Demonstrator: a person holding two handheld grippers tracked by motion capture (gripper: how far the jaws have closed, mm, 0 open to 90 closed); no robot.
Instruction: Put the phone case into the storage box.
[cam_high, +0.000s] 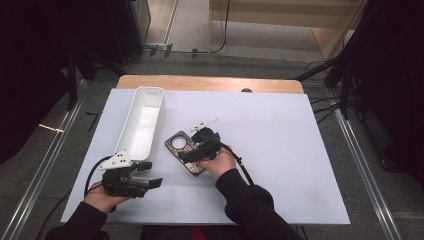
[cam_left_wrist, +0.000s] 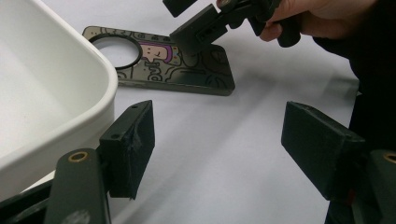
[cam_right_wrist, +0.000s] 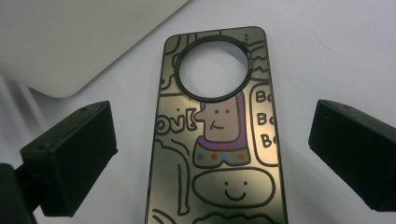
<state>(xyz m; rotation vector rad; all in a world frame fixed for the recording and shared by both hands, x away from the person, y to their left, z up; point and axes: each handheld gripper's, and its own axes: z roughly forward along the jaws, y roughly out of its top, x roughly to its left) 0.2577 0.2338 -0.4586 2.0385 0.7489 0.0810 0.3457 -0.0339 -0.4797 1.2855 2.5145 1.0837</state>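
Right gripper (cam_right_wrist: 212, 154) jaws straddle the phone case (cam_right_wrist: 215, 140) (untouched, flat).

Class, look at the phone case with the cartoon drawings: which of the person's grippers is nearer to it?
Right. The right gripper hovers directly over the phone case, jaws open either side. The left gripper sits apart, beside the white tray.

White tray (cam_right_wrist: 84, 42) crowds phone case's (cam_right_wrist: 217, 140) left side.

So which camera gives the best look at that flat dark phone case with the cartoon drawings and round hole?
The right gripper view: the cartoon phone case lies close, drawings legible. The left gripper view shows it farther off; in the high view it's small and partly covered.
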